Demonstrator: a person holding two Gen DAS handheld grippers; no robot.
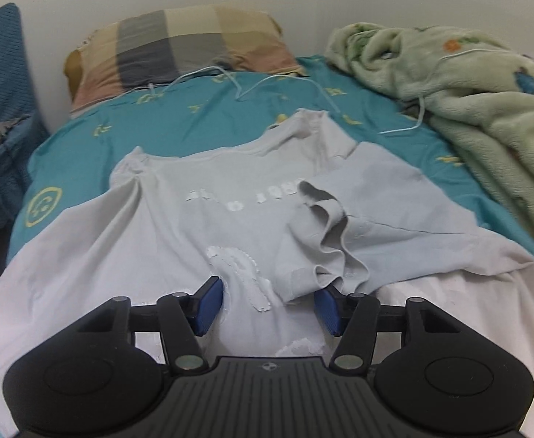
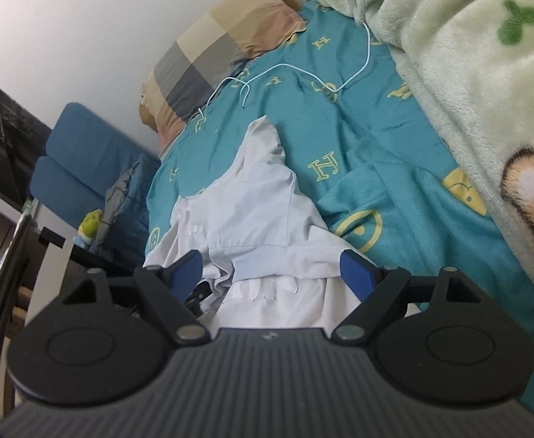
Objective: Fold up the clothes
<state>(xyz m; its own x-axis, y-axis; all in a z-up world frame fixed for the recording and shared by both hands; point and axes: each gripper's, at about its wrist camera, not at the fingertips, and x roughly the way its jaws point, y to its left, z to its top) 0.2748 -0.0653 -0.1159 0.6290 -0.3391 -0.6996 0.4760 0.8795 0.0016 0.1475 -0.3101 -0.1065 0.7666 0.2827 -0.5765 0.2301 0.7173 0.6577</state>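
The left fingers [image 1: 208, 304] stand spread, their blue pads on either side of a band of pale cloth low on the T-shirt [image 1: 194, 197], and nothing is pinched between them. The right fingers [image 2: 356, 277] are spread wider, straddling the folded hem in the right wrist view, also holding nothing.

The T-shirt lies on the bed [image 1: 201, 109], near edge toward the cameras, collar pointing far. Its right side is already folded over the chest, and the right sleeve [image 1: 325, 233] sits bunched in loose ripples just beyond the left gripper's right pad.

Risks, as I judge them:

- That bunched sleeve is the nearest trouble. If the left fingers close here they may catch a ripple of sleeve together with the body cloth, and a lift would drag the fold open.
- With 2 layers stacked on the right, a shallow pinch by the right fingers could take only the top layer, so the fold would slide apart.
- The raised white print [image 1: 245, 277] lies between the left pads; a grip on it may slip or crease it.
- The cloth is thin and limp, so uneven pulls from the 2 hands would skew the hem.

Farther off, a thin white cable [image 1: 252, 85] lies across the blue sheet just beyond the collar. A forward fold could land on it or snag it. The checked pillow [image 1: 179, 36] and the green blanket [image 1: 468, 73] at far right are well apart from the shirt.
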